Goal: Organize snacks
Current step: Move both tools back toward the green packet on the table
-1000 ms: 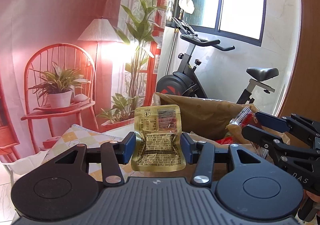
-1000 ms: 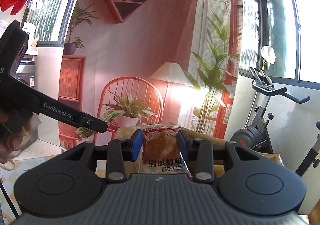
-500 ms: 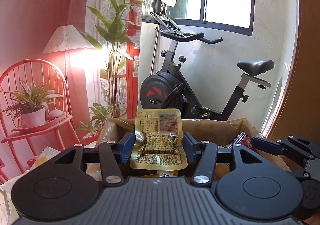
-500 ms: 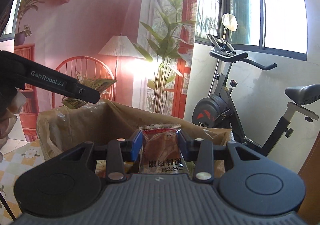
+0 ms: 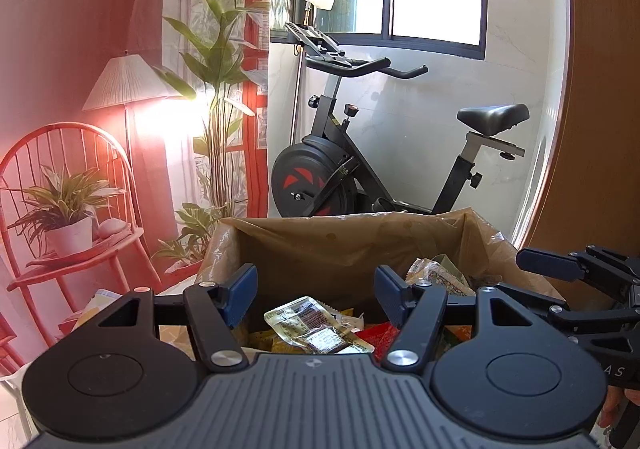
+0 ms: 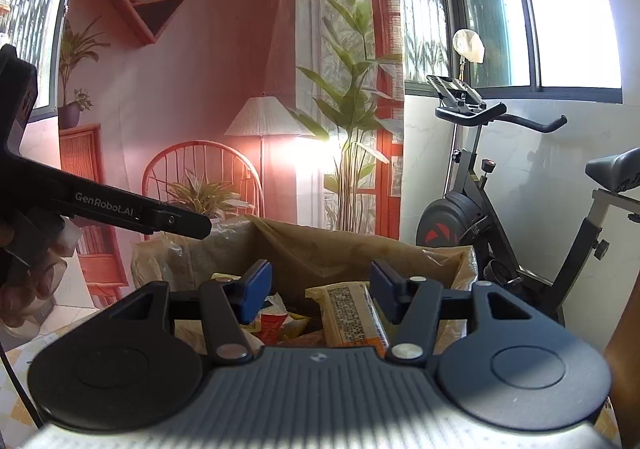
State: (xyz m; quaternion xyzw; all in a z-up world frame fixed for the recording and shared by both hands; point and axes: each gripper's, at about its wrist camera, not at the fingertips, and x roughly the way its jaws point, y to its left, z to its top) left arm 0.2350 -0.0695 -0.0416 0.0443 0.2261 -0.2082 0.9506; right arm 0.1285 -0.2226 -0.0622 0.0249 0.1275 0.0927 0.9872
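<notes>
My left gripper (image 5: 316, 295) is open and empty above a brown lined box (image 5: 344, 241) of snack packets. The gold packet (image 5: 316, 325) lies in the box just below its fingers, on other packets. My right gripper (image 6: 318, 291) is open and empty above the same box (image 6: 340, 245). A tan packet with printed text (image 6: 350, 313) lies below its fingers among red and yellow packets (image 6: 274, 323). The right gripper's fingers (image 5: 552, 265) show at the right edge of the left wrist view. The left gripper's finger (image 6: 176, 221) shows at the left of the right wrist view.
An exercise bike (image 5: 360, 177) stands behind the box by a window. A red chair with a potted plant (image 5: 68, 217), a floor lamp (image 5: 124, 85) and tall plants (image 5: 216, 97) are at the left. A brown wall panel (image 5: 600, 129) is at the right.
Both grippers have opened and let go of their packets. The gold packet and the reddish packet have dropped into the box. Both grippers moved over the box.
</notes>
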